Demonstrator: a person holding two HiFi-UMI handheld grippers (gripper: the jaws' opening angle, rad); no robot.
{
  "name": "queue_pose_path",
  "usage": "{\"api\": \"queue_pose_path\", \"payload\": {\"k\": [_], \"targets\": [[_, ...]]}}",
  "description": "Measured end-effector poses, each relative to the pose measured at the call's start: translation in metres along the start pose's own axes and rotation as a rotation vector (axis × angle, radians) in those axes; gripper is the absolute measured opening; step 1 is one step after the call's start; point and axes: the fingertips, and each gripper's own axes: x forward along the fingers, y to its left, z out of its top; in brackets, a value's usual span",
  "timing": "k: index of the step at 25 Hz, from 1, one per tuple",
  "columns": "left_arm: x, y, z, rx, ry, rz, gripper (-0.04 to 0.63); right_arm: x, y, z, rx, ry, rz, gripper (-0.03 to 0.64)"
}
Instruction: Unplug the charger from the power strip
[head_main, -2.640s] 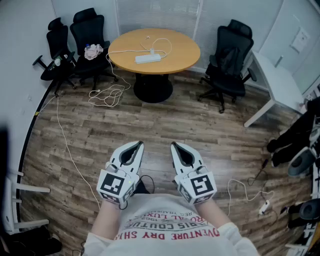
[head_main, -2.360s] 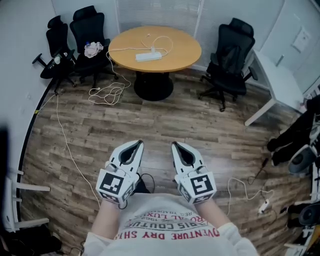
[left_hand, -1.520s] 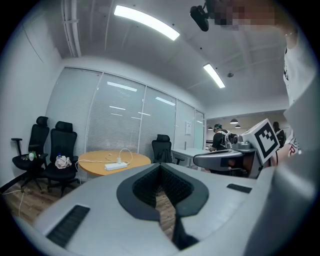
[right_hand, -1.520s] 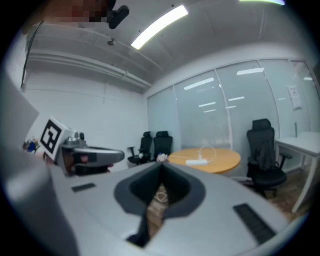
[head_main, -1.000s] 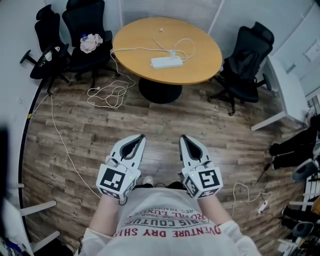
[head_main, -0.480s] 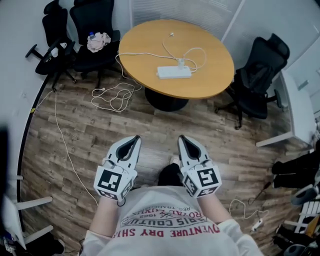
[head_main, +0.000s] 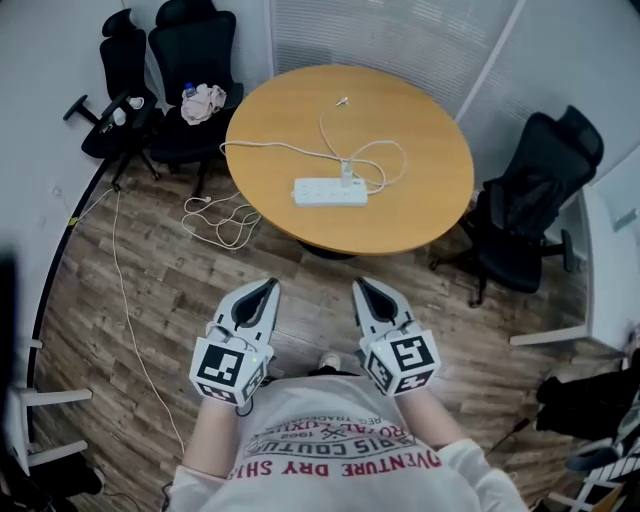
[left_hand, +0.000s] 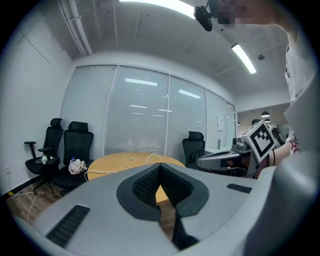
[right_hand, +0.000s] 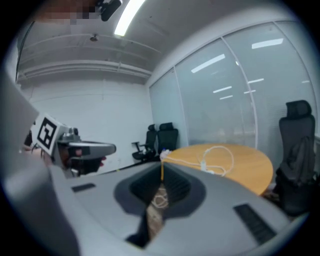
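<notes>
Left gripper and right gripper clenched empty, round table ahead.
Yanking the charger unbraced, I could drag the power strip off.

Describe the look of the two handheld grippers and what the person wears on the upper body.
The left gripper and the right gripper are light grey. Each has two curved jaws lined with ribbed black padding that frame a leaf-shaped opening. Each carries a white cube printed with black square markers. The person wears a white shirt with red lettering, and the forearms are uncovered.
</notes>
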Motion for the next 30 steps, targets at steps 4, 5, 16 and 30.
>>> {"api": "queue_pose_path", "payload": {"k": [4,5,16,30], "targets": [[0.048,-0.016,-0.006,0.001,0.026,0.002,0.034,0.011,-0.052,-0.008,0.013,0.049,0.006,0.029],[0.058,-0.016,-0.008,0.002,0.041,0.001,0.034,0.015,-0.064,-0.009,0.027,0.059,0.002,0.029],[0.165,0.037,-0.010,-0.009,0.102,-0.042,0.034,0.091,-0.136,-0.010,0.078,0.130,-0.060,0.029],[0.309,0.114,-0.064,0.056,0.258,-0.249,0.034,0.222,-0.194,-0.030,0.101,0.301,-0.158,0.029]]}}
